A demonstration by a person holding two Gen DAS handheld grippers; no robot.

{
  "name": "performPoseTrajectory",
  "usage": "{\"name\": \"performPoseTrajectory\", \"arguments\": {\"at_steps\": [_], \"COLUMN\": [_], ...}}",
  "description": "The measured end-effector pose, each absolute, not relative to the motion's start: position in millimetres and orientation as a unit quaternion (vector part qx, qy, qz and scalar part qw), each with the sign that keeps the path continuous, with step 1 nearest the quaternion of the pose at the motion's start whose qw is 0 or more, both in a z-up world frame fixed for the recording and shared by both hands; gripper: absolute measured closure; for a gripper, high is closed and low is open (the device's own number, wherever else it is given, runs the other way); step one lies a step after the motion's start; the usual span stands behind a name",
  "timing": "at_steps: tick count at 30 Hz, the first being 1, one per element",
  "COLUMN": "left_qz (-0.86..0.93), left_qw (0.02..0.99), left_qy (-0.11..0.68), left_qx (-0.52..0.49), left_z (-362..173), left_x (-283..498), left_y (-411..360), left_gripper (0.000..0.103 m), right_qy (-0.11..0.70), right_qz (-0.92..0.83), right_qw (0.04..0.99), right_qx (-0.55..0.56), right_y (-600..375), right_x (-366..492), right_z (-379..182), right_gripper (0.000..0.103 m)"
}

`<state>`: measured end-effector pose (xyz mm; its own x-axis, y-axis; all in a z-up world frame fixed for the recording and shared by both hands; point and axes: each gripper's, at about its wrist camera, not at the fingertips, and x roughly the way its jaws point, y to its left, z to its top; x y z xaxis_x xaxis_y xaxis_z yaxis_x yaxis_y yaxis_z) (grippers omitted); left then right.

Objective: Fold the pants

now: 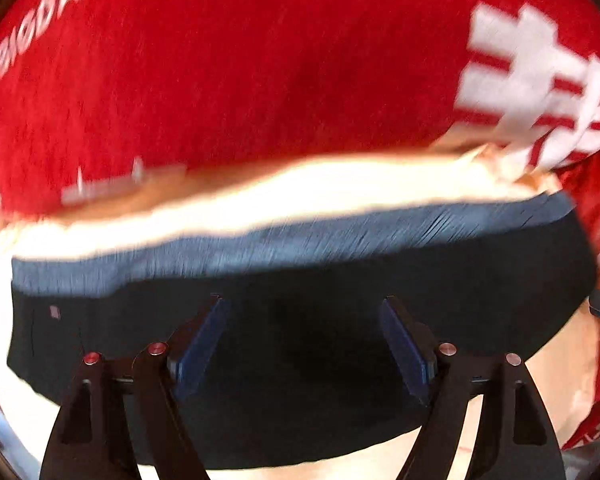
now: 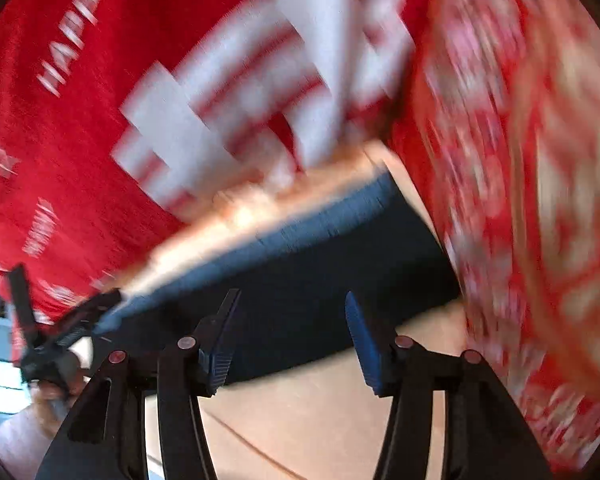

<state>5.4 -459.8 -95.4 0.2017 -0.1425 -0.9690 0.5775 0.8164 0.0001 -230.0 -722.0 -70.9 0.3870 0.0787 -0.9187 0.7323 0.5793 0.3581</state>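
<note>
Red cloth (image 1: 228, 80) behind folded pants (image 1: 300, 360)

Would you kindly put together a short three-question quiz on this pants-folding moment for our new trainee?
1. True or false: the left tool is clamped on the dark pants.
2. Multiple choice: the cloth behind the pants, the red fabric, carries A) white lettering, B) green stripes, C) no print at all.
3. Fill the gap: in the right wrist view the right tool stands ____, with nothing between its fingers.

Key
1. False: its jaws stand apart above the pants, pinching nothing.
2. A.
3. Open.
</note>
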Motion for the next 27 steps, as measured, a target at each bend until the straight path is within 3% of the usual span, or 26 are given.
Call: {"name": "performPoseTrajectory", "arguments": {"at_steps": [6, 7, 8, 9, 10, 14, 15, 17, 22, 24, 27], "left_qz": [-0.210, -0.208, -0.206, -0.207, -0.207, -0.222, -0.233, -0.253, -0.240, -0.221, -0.207], "left_qw": [0.748, 0.746, 0.746, 0.749, 0.752, 0.753, 0.749, 0.748, 0.748, 0.760, 0.784], "left_qy": [0.601, 0.603, 0.604, 0.603, 0.600, 0.589, 0.587, 0.572, 0.573, 0.568, 0.546], "left_qx": [0.190, 0.191, 0.188, 0.183, 0.181, 0.192, 0.201, 0.222, 0.235, 0.226, 0.213], "left_z": [-134.9, -136.2, -135.6, -132.4, -128.9, -114.6, -111.7, -106.9, -130.1, -140.8, -144.7], "left_x": [3.7, 4.8, 6.9, 8.7, 9.9, 14.8, 14.0, 10.3, 14.9, 22.5, 35.6], "left_y": [-451.0, -451.3, -451.1, -452.0, -453.7, -461.0, -464.2, -469.7, -484.4, -490.3, -496.9], "left_gripper": [0.023, 0.023, 0.023, 0.023, 0.023, 0.023, 0.023, 0.023, 0.023, 0.023, 0.015], "right_qy": [0.510, 0.504, 0.505, 0.505, 0.490, 0.503, 0.540, 0.569, 0.522, 0.530, 0.550], "right_qz": [-0.301, -0.306, -0.305, -0.306, -0.301, -0.288, -0.287, -0.299, -0.256, -0.210, -0.175], "right_qw": [0.683, 0.692, 0.694, 0.698, 0.711, 0.724, 0.697, 0.669, 0.764, 0.778, 0.777], "right_qx": [0.427, 0.418, 0.413, 0.406, 0.405, 0.373, 0.375, 0.373, 0.279, 0.264, 0.251], "right_y": [-731.9, -734.5, -736.0, -737.5, -738.1, -738.9, -741.1, -740.4, -694.3, -682.5, -675.0], "right_x": [-246.8, -241.9, -237.0, -230.7, -227.9, -219.5, -219.4, -227.3, -213.2, -184.5, -138.9], "right_z": [-129.4, -130.6, -129.5, -123.8, -114.3, -103.6, -118.4, -125.9, -62.2, -68.1, -103.7], "right_gripper": [0.047, 0.052, 0.083, 0.091, 0.092, 0.088, 0.078, 0.066, 0.066, 0.066, 0.066]}}
